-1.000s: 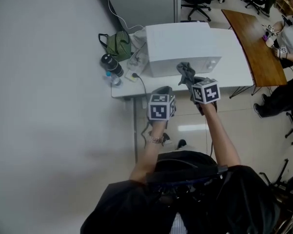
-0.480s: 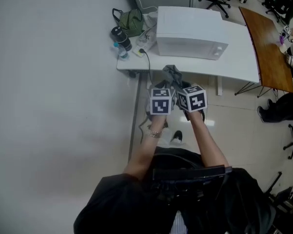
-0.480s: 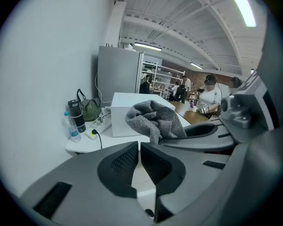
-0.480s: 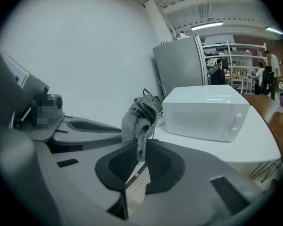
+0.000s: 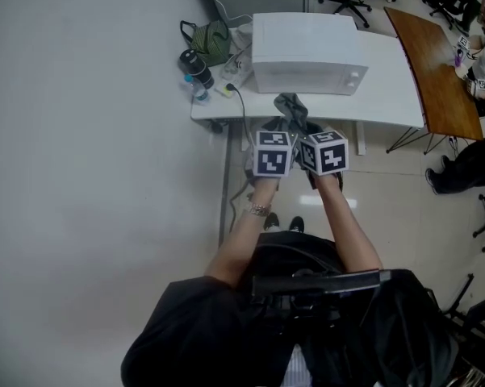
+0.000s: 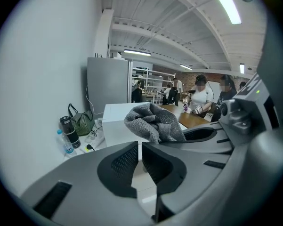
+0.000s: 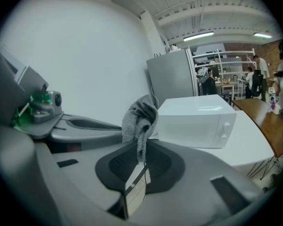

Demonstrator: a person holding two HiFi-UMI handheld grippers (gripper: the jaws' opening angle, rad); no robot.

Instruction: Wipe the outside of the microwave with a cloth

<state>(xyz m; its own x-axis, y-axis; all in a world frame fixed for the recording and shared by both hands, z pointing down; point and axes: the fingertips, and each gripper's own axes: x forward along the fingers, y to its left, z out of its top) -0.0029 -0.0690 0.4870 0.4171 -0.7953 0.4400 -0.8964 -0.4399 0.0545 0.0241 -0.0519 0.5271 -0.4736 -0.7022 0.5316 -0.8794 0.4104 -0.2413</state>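
The right gripper (image 7: 140,154) has its jaws closed on a low edge of the grey cloth (image 7: 139,119), and the rest of the cloth stands bunched above the pads. The left gripper (image 6: 139,149) sits just to its left, jaws drawn in to a thin slit with nothing between them. Both are held on the near side of the table (image 5: 387,87), apart from it, and the white microwave (image 5: 307,51) stands further off on the tabletop, so the step in hand looks like bringing the cloth up to the casing. Done well, this probably starts with the grip: only a small fold is pinched, and a sideways drag across the shell could pull it free, so more cloth should go into the jaws or the strokes should stay light. The loose bulk, not the jaw tips, should meet the surface, laid flat on the top or the near face. The knobs (image 5: 351,79) at the right of that face call for a gentler pass. To the left of the microwave are a dark flask (image 5: 192,65), a water bottle (image 5: 199,91) and a green bag (image 5: 211,37), so strokes on that side should be short.
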